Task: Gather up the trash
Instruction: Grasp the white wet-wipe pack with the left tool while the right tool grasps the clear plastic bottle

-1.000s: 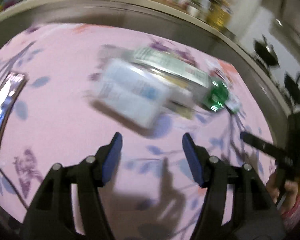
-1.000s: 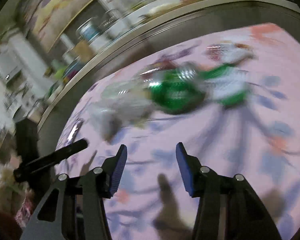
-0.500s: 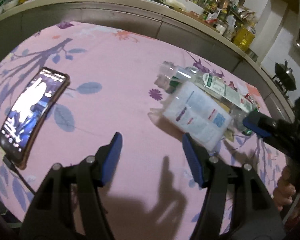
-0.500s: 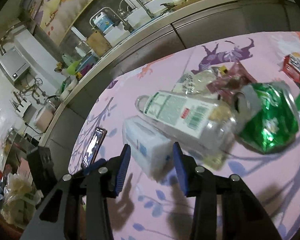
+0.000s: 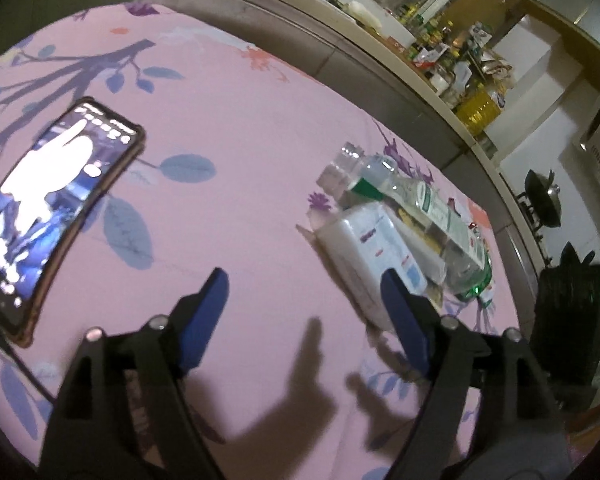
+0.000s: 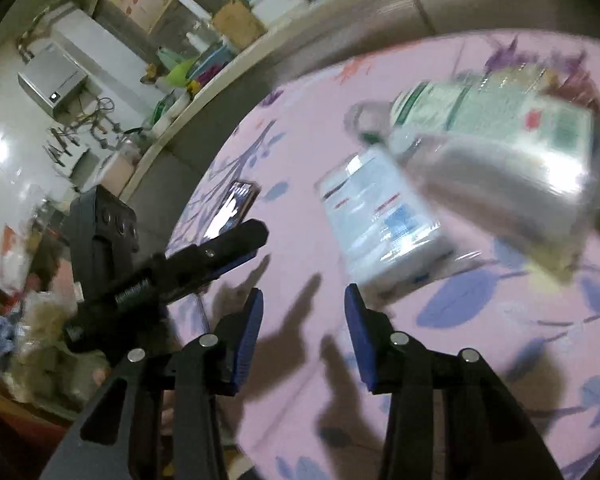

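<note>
Jaws of both the left gripper [image 5: 304, 304] and right gripper [image 6: 304, 320] stand apart, holding nothing, above bare pink cloth [image 5: 240, 200]. Trash cluster lies just ahead: white pack [image 5: 370, 256] flat, bottle [image 5: 416, 216] resting against it, neck toward the phone [image 5: 48, 216] at the bench's far-left edge.

Desk [image 5: 260, 128] wearing a pink cloth printed with purple branches and blue leaves, a lit smartphone [image 5: 52, 200] lying flat near its left edge, a white plastic-wrapped tissue pack [image 5: 368, 256] lying beside a clear labelled bottle [image 5: 420, 216], green wrapper [image 5: 478, 286] peeking behind
</note>
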Motion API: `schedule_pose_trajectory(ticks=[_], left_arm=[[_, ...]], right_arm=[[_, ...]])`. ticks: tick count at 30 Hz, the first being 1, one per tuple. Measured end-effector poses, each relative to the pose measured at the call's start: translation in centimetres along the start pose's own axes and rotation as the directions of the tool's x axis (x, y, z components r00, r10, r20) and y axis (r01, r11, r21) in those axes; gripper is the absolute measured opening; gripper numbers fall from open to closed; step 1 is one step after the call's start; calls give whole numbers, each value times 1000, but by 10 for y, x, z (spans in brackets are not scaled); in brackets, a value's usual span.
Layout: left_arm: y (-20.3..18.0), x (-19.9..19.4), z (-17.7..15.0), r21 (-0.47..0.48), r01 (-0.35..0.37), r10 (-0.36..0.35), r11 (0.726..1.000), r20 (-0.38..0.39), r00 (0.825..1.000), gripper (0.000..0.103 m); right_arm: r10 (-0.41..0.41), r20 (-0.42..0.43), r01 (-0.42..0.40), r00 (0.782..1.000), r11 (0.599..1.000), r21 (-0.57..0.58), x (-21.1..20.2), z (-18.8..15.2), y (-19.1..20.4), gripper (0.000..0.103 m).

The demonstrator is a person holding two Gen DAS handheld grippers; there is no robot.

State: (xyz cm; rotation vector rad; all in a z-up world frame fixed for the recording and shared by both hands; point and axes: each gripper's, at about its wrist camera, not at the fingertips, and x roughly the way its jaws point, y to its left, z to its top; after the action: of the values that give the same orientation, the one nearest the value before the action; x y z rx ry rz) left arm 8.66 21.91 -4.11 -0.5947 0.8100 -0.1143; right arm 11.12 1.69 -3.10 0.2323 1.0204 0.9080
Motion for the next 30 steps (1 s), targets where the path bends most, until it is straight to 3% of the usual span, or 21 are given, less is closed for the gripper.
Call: schedule_pose_trajectory(ticks=[2,6,9,12,14,16,18,20,23,27,30], left_arm=[[-8,5,5,18,11,-11,1000,-4,1000,75],[-25,22,10,45,40,-38,998,-46,998,75],[-29,33,13,32,87,-84,996,-88,993,75],[-25,40,16,9,108,-106,994,-127,986,75],[-21,40,19,7,107,-105,994,-139,985,75],[-18,38,22,16,86,-83,996,-140,987,75],[-20,36,25,42,61,-54,997,-141,988,75],[-26,35,26,69,42,-32,997,-140,990,75],[-43,39,28,129,5,14,992,-146,989,81],[-72,57,28,256,-115,155,960,-141,978,86],[-82,71,28,289,-186,233,939,-141,962,86]], right_arm=[[-97,73,100,993,994,-34,-13,3,-2,41],[-145,100,149,984,988,-34,-14,13,-17,41],[-125,79,132,989,987,-91,-3,19,-24,42],[-81,67,93,994,976,-197,8,16,-18,55],[-30,31,36,999,969,-244,12,11,-7,58],[23,-27,-30,999,955,-295,17,2,7,58],[23,-61,-43,998,932,-360,22,-7,21,58],[20,-20,-26,1000,928,-371,16,-9,24,58],[8,36,2,999,958,-288,0,-7,8,58],[-38,86,58,996,968,-245,-22,-8,-2,58],[-86,155,127,984,953,-274,-50,1,-1,58]])
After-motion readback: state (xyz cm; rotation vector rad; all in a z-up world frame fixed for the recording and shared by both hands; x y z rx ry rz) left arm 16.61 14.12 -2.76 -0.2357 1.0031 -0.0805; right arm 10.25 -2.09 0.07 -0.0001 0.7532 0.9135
